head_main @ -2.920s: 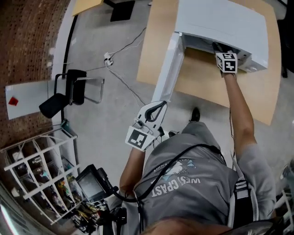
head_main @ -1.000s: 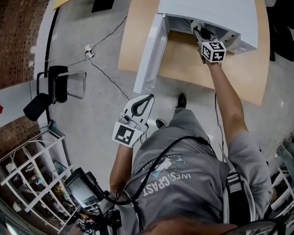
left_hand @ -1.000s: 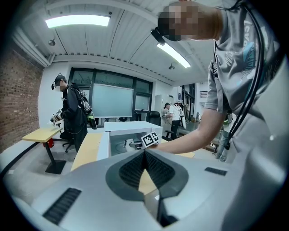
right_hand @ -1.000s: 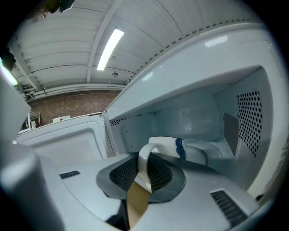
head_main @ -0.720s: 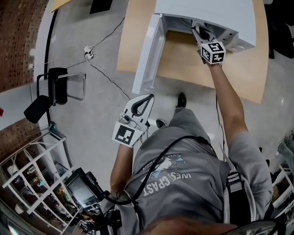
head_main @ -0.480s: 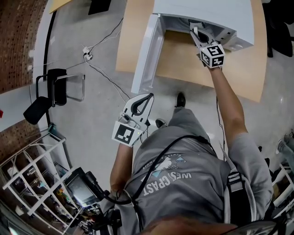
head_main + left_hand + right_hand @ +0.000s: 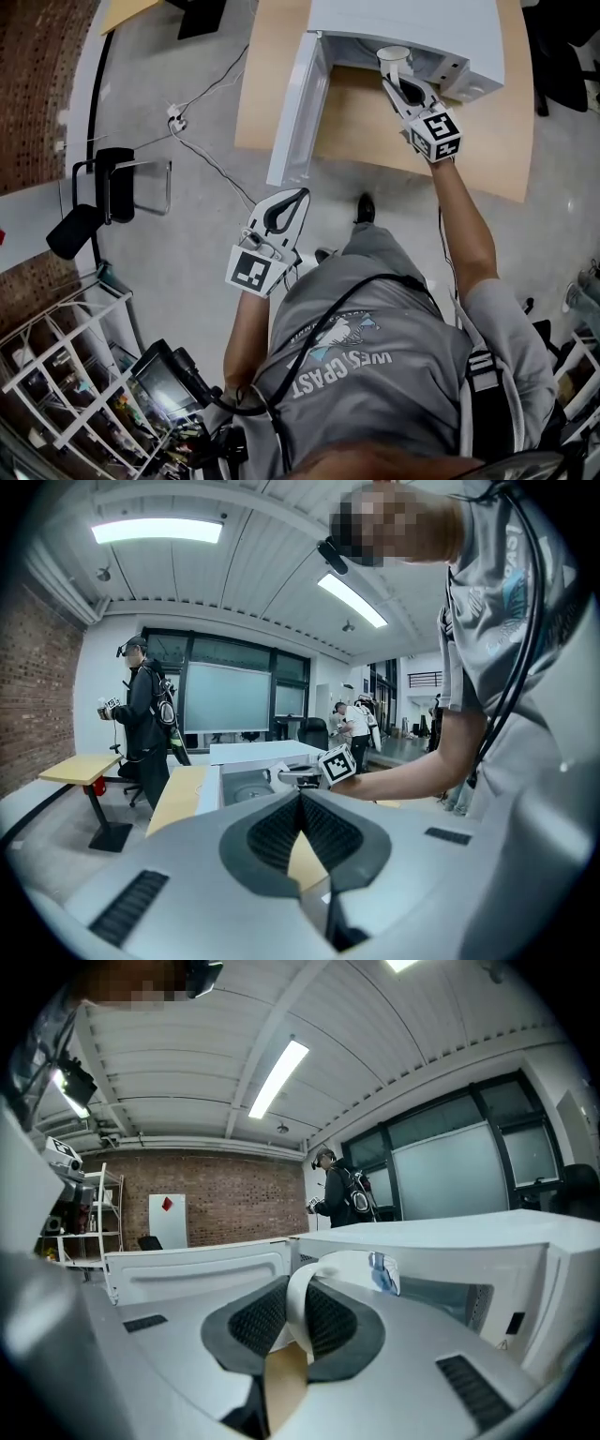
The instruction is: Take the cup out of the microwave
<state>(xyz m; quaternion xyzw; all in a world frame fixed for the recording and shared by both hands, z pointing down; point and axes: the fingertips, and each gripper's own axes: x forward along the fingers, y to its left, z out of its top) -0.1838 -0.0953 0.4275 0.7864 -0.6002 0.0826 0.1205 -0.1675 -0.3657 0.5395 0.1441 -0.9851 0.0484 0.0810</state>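
Note:
A white cup (image 7: 395,58) hangs just in front of the open white microwave (image 7: 412,23), above the wooden table (image 7: 375,131). My right gripper (image 7: 396,82) is shut on the cup's handle (image 7: 298,1307). Its jaws have just been closing, with the handle between the pads. In the right gripper view the cup (image 7: 349,1274) stands upright beyond the jaws, a blue mark on its side. The microwave door (image 7: 298,103) swings out to the left. My left gripper (image 7: 298,195) hangs low by the person's side, shut and empty (image 7: 300,822), pointing at the microwave (image 7: 246,785).
A black chair (image 7: 112,183) and floor cables (image 7: 173,117) lie left of the table. A white shelf rack (image 7: 56,394) stands at the lower left. Another person (image 7: 145,714) stands beyond a small yellow table (image 7: 75,766).
My right gripper has drawn back out of the microwave cavity and risen, bringing the cup out past the opening. The left gripper has stayed put.

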